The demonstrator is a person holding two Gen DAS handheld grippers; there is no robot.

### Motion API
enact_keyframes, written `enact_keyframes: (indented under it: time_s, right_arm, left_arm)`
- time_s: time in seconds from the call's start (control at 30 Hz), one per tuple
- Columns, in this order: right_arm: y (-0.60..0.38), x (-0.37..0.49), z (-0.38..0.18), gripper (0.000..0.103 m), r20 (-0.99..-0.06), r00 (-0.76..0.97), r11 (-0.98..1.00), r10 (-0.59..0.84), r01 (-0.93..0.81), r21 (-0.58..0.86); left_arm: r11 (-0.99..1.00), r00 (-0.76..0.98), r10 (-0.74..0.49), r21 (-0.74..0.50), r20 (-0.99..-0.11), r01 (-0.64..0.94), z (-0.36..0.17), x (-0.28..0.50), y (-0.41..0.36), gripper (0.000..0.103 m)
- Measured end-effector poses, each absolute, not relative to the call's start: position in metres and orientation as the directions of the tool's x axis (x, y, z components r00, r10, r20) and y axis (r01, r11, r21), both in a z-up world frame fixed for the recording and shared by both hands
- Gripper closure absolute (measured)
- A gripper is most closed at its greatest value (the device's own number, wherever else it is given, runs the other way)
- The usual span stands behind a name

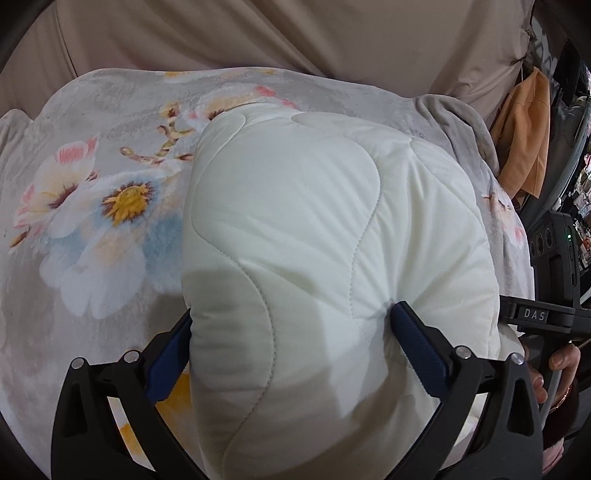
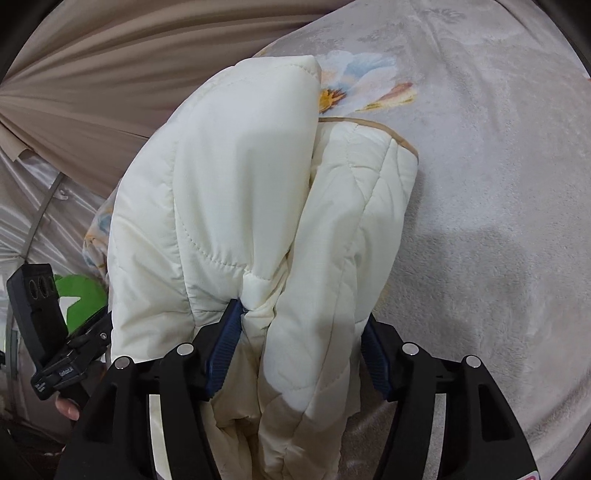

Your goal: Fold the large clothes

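A thick white quilted jacket (image 1: 314,229) lies folded in a bundle on a grey floral blanket (image 1: 92,192). My left gripper (image 1: 291,321) is shut on the near end of the bundle, its blue pads pressed into both sides. In the right wrist view the same jacket (image 2: 229,184) shows as stacked puffy layers with a tan trim edge (image 2: 399,138). My right gripper (image 2: 301,325) is shut on a thick part of the jacket, blue pads on either side. The right gripper's body (image 1: 535,315) shows at the right edge of the left wrist view.
The grey floral blanket (image 2: 498,184) covers the bed on both sides of the jacket. A beige curtain (image 1: 258,33) hangs behind. An orange garment (image 1: 524,140) hangs at the right. The left gripper's body (image 2: 40,314) and a green item (image 2: 79,295) sit at the left.
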State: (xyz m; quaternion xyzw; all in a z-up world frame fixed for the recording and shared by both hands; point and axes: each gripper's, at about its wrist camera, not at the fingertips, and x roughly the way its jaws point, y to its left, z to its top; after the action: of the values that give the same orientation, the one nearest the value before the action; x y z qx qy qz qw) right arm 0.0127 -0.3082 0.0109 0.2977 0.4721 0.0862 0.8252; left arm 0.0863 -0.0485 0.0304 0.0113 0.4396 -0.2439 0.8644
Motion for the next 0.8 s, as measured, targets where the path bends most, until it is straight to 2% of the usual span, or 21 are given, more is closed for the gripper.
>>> enact_keyframes:
  time_s: [0.03, 0.1, 0.17, 0.3, 0.33, 0.43, 0.57, 0.63, 0.8]
  right_arm:
    - [-0.306, 0.012, 0.013, 0.049, -0.725, 0.544, 0.811, 0.422, 0.131, 0.570]
    - [-0.303, 0.010, 0.018, 0.060, -0.717, 0.560, 0.816, 0.415, 0.119, 0.565]
    - [-0.297, 0.005, 0.025, 0.070, -0.719, 0.579, 0.833, 0.386, 0.115, 0.540]
    - [-0.289, -0.004, 0.041, 0.082, -0.715, 0.619, 0.859, 0.326, 0.121, 0.497]
    - [-0.288, -0.006, 0.045, 0.083, -0.707, 0.633, 0.862, 0.316, 0.120, 0.493]
    - [-0.287, -0.021, 0.063, 0.084, -0.674, 0.682, 0.868, 0.284, 0.116, 0.483]
    - [-0.289, -0.049, 0.098, 0.085, -0.586, 0.775, 0.877, 0.237, 0.089, 0.473]
    - [-0.286, -0.066, 0.126, 0.087, -0.513, 0.829, 0.886, 0.222, 0.048, 0.461]
    - [-0.265, -0.100, 0.202, 0.087, -0.368, 0.920, 0.944, 0.136, -0.007, 0.331]
  left_arm:
    - [0.879, 0.494, -0.413, -0.192, -0.765, 0.437, 0.031, 0.086, -0.049, 0.005]
    - [0.875, 0.493, -0.419, -0.194, -0.762, 0.445, 0.033, 0.085, -0.049, 0.005]
    - [0.872, 0.497, -0.422, -0.188, -0.758, 0.452, 0.036, 0.081, -0.051, 0.009]
    - [0.861, 0.530, -0.428, -0.153, -0.732, 0.485, 0.052, 0.070, -0.052, 0.034]
    - [0.856, 0.540, -0.435, -0.145, -0.721, 0.496, 0.059, 0.067, -0.052, 0.039]
    - [0.835, 0.562, -0.467, -0.132, -0.683, 0.534, 0.078, 0.055, -0.055, 0.047]
    - [0.802, 0.601, -0.521, -0.106, -0.607, 0.588, 0.110, 0.035, -0.059, 0.048]
    - [0.775, 0.619, -0.563, -0.091, -0.548, 0.625, 0.134, 0.022, -0.062, 0.052]
    - [0.734, 0.670, -0.633, -0.025, -0.389, 0.679, 0.197, -0.003, -0.063, 0.054]
